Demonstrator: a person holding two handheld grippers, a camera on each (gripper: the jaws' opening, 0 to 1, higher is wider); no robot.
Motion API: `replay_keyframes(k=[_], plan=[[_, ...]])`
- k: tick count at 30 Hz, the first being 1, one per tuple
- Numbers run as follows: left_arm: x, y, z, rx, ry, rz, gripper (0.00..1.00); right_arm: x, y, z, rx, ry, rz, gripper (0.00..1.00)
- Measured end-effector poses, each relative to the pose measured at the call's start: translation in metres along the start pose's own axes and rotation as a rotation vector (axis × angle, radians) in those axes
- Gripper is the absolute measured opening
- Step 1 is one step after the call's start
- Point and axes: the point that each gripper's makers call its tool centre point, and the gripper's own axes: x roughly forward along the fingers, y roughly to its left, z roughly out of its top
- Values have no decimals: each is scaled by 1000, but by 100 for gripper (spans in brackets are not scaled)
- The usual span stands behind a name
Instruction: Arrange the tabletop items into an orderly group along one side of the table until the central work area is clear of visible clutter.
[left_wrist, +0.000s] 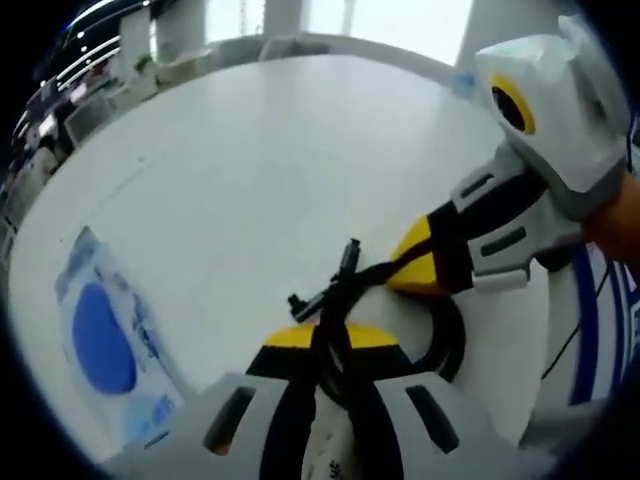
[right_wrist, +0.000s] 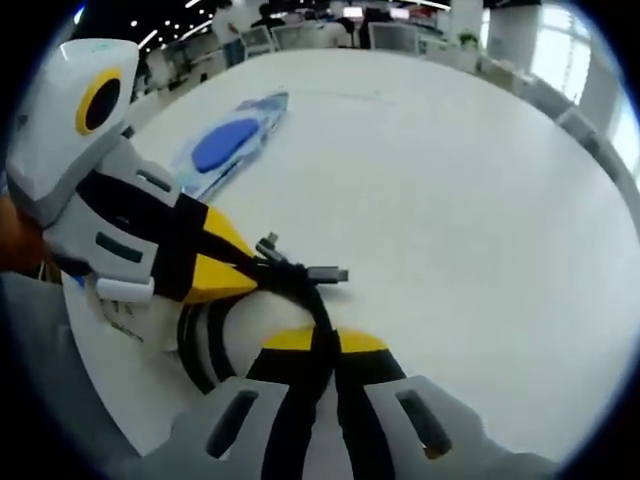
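A black cable (left_wrist: 345, 285), wound in a loose coil, is held just over the white table (left_wrist: 280, 150). Its two plug ends (left_wrist: 347, 256) stick out past the jaws. At the bottom of the left gripper view, my left gripper (left_wrist: 330, 335) is shut on the cable bundle. My right gripper (left_wrist: 415, 262) comes in from the right and is shut on the same bundle a little farther along. In the right gripper view the cable (right_wrist: 300, 285) runs from my right gripper (right_wrist: 322, 340) to my left gripper (right_wrist: 222, 265), and the coil's loop (right_wrist: 195, 355) hangs below them.
A flat blue-and-white packet (left_wrist: 100, 340) lies on the table to the left, also seen as the packet (right_wrist: 230, 140) in the right gripper view. A white sheet with blue stripes (left_wrist: 590, 330) lies under the right gripper. Desks and chairs (right_wrist: 330, 30) stand beyond the table's far edge.
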Motion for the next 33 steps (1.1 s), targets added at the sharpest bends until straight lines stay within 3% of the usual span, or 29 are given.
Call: replay_keyframes(k=[10,20,30,33], plan=[[1,-1,1,31,-13,-13,11,2,0,1,30,-17,6,9],[-6,3,8,0,-45,-22,18,3,1,4,29,-25,2,17],[-18,19,16,-53,-99,20,40,-2,-2,11,12,-56,-19,31],[-20,22,18,-77,-114,25,52,-3,-6,14,7,-70,-42,42]])
